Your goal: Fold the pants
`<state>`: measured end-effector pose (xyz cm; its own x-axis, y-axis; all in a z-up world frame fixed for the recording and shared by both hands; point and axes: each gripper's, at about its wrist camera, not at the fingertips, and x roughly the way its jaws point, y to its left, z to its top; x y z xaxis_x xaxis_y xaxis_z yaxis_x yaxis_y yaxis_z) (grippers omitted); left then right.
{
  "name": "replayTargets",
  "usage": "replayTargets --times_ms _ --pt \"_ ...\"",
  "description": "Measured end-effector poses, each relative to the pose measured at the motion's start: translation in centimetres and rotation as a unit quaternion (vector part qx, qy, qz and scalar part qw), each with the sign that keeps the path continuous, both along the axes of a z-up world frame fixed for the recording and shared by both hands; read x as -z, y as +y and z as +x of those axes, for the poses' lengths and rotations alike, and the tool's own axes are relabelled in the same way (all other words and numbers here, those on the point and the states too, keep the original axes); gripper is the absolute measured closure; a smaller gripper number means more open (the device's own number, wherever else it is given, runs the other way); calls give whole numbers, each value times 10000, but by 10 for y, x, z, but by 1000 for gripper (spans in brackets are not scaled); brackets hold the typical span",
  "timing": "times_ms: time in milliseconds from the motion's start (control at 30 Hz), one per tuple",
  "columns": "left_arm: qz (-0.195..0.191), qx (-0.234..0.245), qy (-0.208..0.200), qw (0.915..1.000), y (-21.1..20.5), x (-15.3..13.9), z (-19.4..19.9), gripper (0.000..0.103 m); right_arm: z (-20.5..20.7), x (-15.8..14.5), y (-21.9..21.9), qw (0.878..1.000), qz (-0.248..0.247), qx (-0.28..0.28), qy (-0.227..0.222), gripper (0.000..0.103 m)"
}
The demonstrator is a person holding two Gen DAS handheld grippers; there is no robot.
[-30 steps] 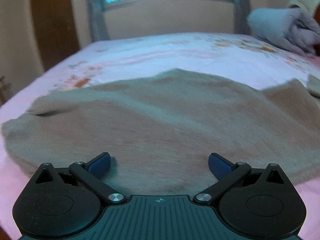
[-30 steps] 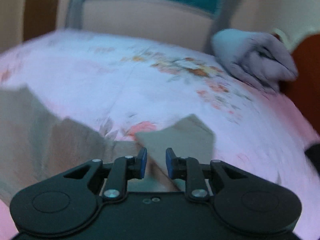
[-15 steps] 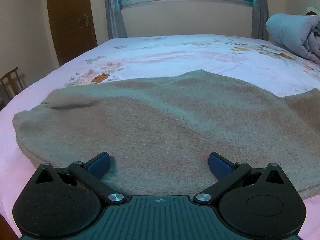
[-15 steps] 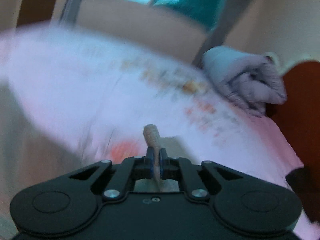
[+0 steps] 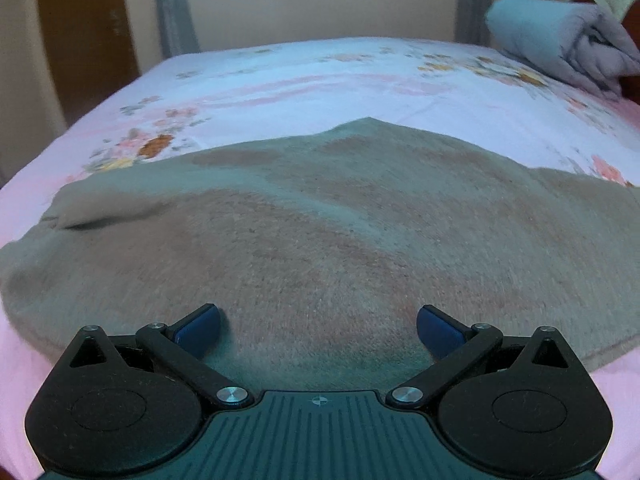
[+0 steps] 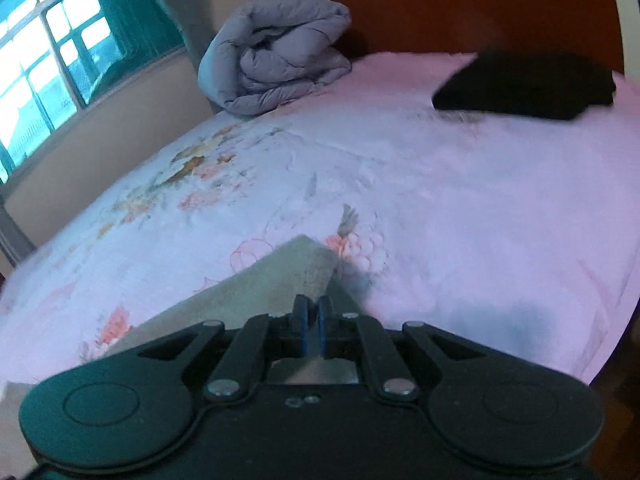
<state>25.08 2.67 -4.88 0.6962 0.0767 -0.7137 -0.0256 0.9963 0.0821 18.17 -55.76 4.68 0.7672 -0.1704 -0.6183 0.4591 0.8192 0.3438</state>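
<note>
Beige fleece pants lie spread across the pink floral bed. My left gripper is open, its blue pads wide apart over the near edge of the pants, holding nothing. In the right wrist view my right gripper is shut on a leg end of the pants, and the cloth corner sticks out past the fingertips, lifted a little above the sheet.
A rolled grey duvet lies at the head of the bed by the window; it also shows in the left wrist view. A folded black garment lies near the wooden headboard. A brown door stands at left.
My right gripper closed on the pants leg end and swung right toward the headboard side with it. My left gripper stayed open over the pants, with only small camera shifts.
</note>
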Motion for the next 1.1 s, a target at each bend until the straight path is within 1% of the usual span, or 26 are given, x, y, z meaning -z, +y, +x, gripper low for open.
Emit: replayTargets --times_ms 100,167,200,233,300,333,367,400,433,500,567,600,667,700,733,767,800,833,900,933,1033,1100 --pt "-86 238 114 9996 6 -1 6 0 -1 -9 -4 9997 64 -105 -190 103" --pt "-166 321 171 9992 10 -1 8 0 -2 -17 -2 9992 0 -198 -337 103" --pt "-176 350 183 9991 11 -1 8 0 -5 -17 -5 9992 89 -186 -339 103" --pt "-172 370 181 9990 11 -1 8 0 -5 -11 -11 9994 205 -137 -227 103" --pt "-175 353 165 9991 11 0 8 0 -3 16 -23 9985 537 21 120 103" --pt "-156 351 157 9991 10 0 7 0 -3 34 -32 9960 831 131 286 103" --pt "-152 352 156 9991 10 0 7 0 -5 44 -39 9934 1094 238 265 103" --pt "-161 349 157 9991 11 0 7 0 -10 48 -44 9907 1319 326 103 103" --pt "-163 352 153 9991 11 1 7 0 -13 47 -45 9891 1423 377 -19 103" --pt "-154 359 136 9991 11 1 7 0 -15 42 -45 9882 1472 398 -143 103" --pt "-153 348 116 9992 11 2 6 0 -19 36 -45 9865 1550 380 -357 103" --pt "-142 344 103 9993 11 2 6 0 -19 38 -47 9865 1556 374 -339 103" --pt "-121 338 82 9993 10 3 5 0 -12 51 -52 9847 1702 363 -22 103" --pt "-122 338 78 9993 10 3 4 0 -14 57 -56 9815 1878 360 -18 103" --pt "-121 340 78 9993 10 3 4 0 -19 58 -60 9786 2007 430 -137 95" --pt "-123 343 77 9993 11 3 4 0 -27 54 -63 9773 2012 601 -283 89" --pt "-122 343 70 9993 10 3 3 0 -33 52 -65 9759 2022 724 -391 88" --pt "-113 340 57 9993 10 3 3 0 -39 54 -68 9712 2202 751 -509 88" --pt "-91 329 37 9994 9 4 3 0 -39 63 -72 9617 2596 733 -485 88" --pt "-77 322 34 9994 9 4 2 0 -38 68 -72 9583 2721 726 -489 88" --pt "-74 305 40 9995 8 4 2 0 -31 78 -72 9445 3115 704 -765 88" --pt "-76 305 33 9995 8 4 2 0 -24 87 -72 9379 3312 719 -746 87"
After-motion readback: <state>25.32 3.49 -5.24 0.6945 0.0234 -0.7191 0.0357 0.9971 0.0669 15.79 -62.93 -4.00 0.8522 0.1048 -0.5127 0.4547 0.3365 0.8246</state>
